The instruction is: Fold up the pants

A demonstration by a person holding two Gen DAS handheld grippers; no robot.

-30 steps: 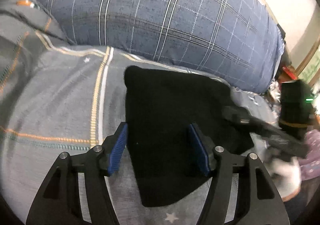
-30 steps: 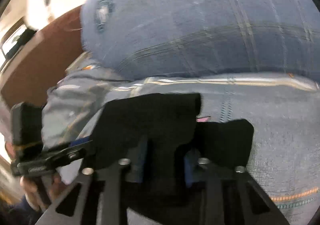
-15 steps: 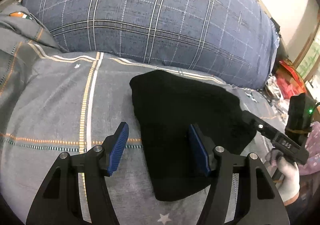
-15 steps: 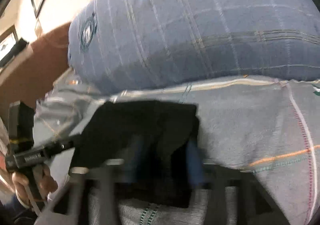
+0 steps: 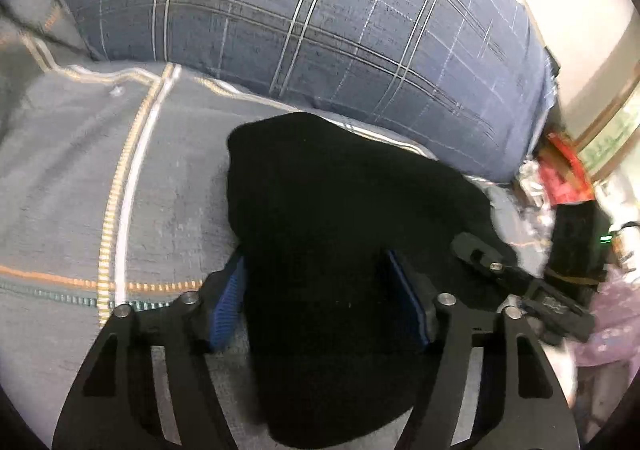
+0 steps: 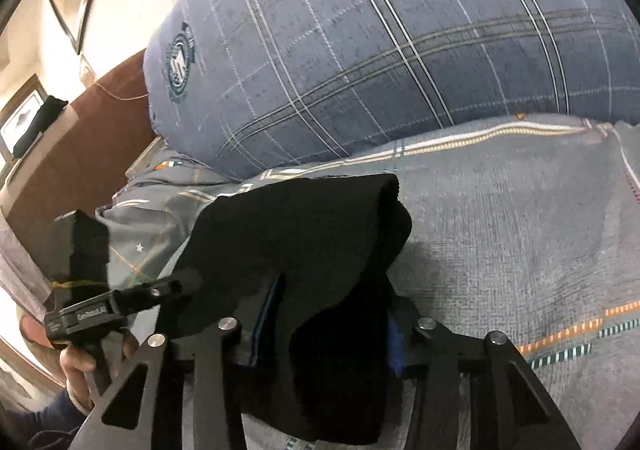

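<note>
The black pants (image 5: 332,250) lie folded in a compact bundle on the grey bedspread (image 5: 80,189). My left gripper (image 5: 320,302) is open, its blue pads astride the bundle's near part, low over the cloth. My right gripper (image 6: 324,314) has its jaws partly open around a black fold of the pants (image 6: 304,250), which drapes over and between the fingers; whether the pads press the cloth is hidden. In the left view the right gripper (image 5: 488,258) reaches the bundle's right edge. In the right view the left gripper (image 6: 152,294) touches its left edge.
A large blue plaid pillow (image 5: 320,21) lies right behind the pants, also in the right view (image 6: 400,41). A brown headboard (image 6: 80,145) stands at the left. Red clutter (image 5: 564,173) sits beyond the bed's right edge. Bare bedspread (image 6: 520,230) extends to the right.
My left gripper has moved forward and down so its pads now straddle the bundle. The right gripper has closed in on the bundle's right edge, with cloth over its fingers.
</note>
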